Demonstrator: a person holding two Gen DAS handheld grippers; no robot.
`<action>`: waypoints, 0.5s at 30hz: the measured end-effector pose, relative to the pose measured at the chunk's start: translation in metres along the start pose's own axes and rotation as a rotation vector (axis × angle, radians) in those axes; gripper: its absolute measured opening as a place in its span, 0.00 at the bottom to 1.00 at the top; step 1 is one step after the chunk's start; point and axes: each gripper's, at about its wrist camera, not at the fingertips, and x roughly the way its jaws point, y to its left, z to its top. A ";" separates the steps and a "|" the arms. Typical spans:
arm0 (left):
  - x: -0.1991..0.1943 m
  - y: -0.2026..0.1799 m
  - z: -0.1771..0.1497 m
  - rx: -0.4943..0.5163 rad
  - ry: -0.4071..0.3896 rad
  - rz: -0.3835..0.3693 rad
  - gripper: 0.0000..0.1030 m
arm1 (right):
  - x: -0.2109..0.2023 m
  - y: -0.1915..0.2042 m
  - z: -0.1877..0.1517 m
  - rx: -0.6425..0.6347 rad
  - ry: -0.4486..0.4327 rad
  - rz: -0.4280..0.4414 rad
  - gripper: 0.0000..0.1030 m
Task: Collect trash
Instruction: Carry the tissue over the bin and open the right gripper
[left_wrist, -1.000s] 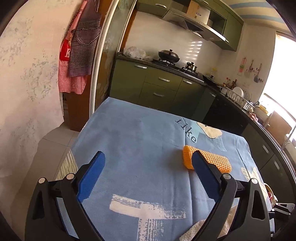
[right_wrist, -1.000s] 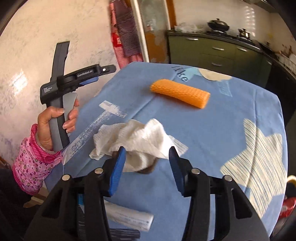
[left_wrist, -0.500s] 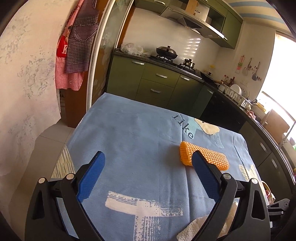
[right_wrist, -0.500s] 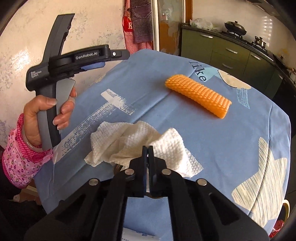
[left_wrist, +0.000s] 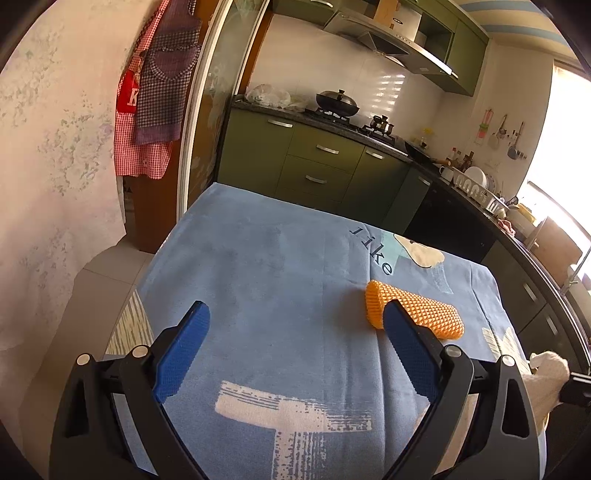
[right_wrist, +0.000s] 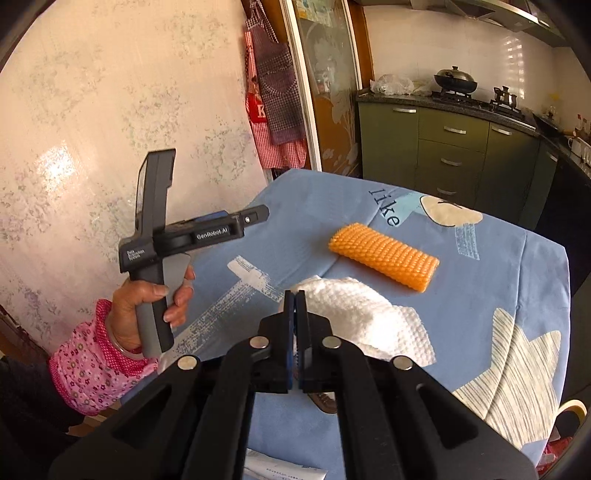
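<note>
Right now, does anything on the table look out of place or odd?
Yes. An orange foam net sleeve lies loose on the blue tablecloth, away from any container. The right gripper is shut on a crumpled white paper towel. A brown, shell-like thing shows under it; I cannot identify it.

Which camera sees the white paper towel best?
The right wrist view: the white paper towel hangs pinched in the shut right gripper, most of it showing. The left wrist view catches only a bit at its right edge.
</note>
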 end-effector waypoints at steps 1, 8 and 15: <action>0.000 0.000 0.000 0.001 0.000 0.000 0.91 | -0.004 0.000 0.003 0.006 -0.013 0.006 0.01; 0.000 -0.001 -0.001 0.006 0.002 0.001 0.91 | -0.037 -0.006 0.021 0.032 -0.099 0.010 0.01; 0.001 -0.003 -0.002 0.015 0.009 0.004 0.91 | -0.067 -0.019 0.026 0.055 -0.161 -0.034 0.01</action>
